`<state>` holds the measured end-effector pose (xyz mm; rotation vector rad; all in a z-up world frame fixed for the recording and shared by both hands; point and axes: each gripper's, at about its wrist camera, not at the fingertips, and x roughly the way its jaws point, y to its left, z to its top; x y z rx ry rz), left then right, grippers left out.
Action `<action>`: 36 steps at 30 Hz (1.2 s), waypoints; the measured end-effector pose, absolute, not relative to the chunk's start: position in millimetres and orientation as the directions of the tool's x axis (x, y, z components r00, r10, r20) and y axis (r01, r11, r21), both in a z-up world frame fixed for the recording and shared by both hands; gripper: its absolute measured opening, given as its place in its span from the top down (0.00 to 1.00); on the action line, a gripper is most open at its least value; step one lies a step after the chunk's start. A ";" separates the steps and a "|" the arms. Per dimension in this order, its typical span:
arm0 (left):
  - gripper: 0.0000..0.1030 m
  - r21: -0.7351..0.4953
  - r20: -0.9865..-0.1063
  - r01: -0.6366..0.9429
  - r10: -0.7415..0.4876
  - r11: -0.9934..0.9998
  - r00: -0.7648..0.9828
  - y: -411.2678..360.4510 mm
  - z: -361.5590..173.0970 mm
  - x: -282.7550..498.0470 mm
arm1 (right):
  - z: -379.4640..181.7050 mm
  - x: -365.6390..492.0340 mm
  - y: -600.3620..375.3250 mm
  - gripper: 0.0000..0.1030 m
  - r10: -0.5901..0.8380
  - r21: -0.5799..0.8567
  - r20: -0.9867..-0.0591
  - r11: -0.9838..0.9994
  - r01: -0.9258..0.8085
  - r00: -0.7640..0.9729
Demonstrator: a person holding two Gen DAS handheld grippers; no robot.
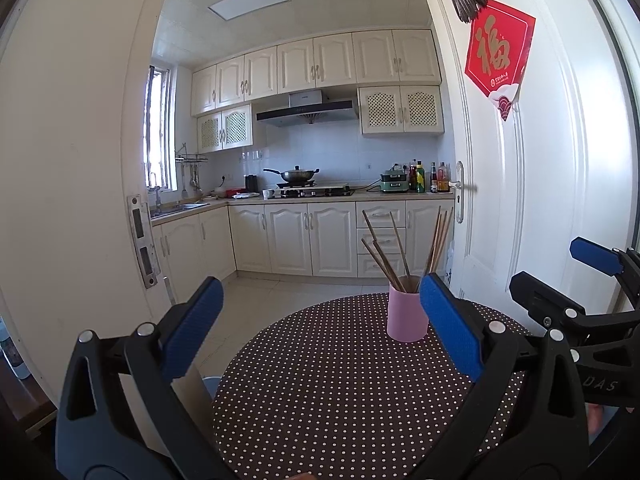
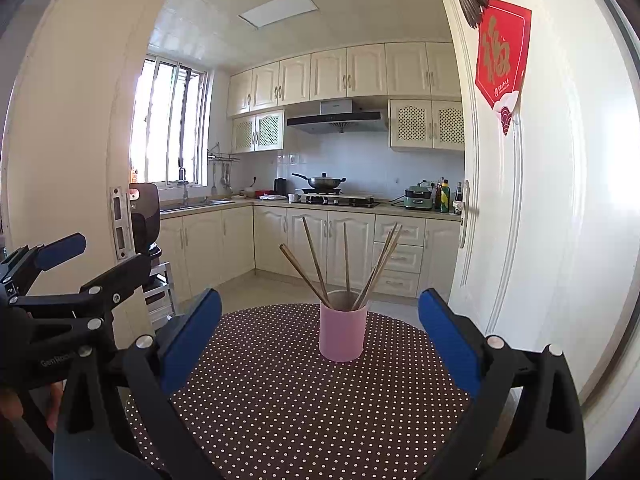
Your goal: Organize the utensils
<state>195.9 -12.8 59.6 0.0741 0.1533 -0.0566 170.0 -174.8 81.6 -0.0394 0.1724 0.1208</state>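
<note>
Standing near the far edge of the dotted round table (image 2: 280,408), pink cup (image 2: 343,334) likely light, tippy; grip mid-wall | chopsticks (image 2: 316,264): about 7 thin brown sticks fanned upright, stiff, slippery; pinch upper shafts | left gripper (image 1: 320,332), right gripper (image 2: 320,344): both wide, empty.

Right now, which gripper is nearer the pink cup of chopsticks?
Left, narrowly. The left gripper has one finger overlapping the pink cup. The right gripper frames the cup centrally, clear of both fingers. Both are open.
</note>
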 end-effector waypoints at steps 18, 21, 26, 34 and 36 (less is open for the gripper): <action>0.06 0.078 -0.139 0.043 -0.032 0.996 0.990 -17.9 55.7 196.3 | 75.8 175.1 -176.9 0.08 0.131 0.003 -0.188 0.991 -0.133 0.973; 0.06 0.075 -0.145 0.047 -0.036 0.996 0.989 -17.4 54.1 196.2 | 74.6 175.2 -176.7 0.08 0.133 0.006 -0.190 0.991 -0.135 0.973; 0.06 0.073 -0.150 0.048 -0.037 0.996 0.988 -17.1 53.6 196.6 | 74.2 174.8 -176.9 0.08 0.134 0.007 -0.192 0.991 -0.135 0.972; 0.06 0.073 -0.149 0.047 -0.036 0.996 0.988 -16.6 53.3 196.8 | 74.2 175.0 -177.1 0.08 0.134 0.008 -0.194 0.991 -0.135 0.972; 0.06 0.075 -0.149 0.046 -0.034 0.996 0.988 -16.6 52.8 196.8 | 74.0 174.7 -176.7 0.08 0.134 0.008 -0.194 0.991 -0.135 0.972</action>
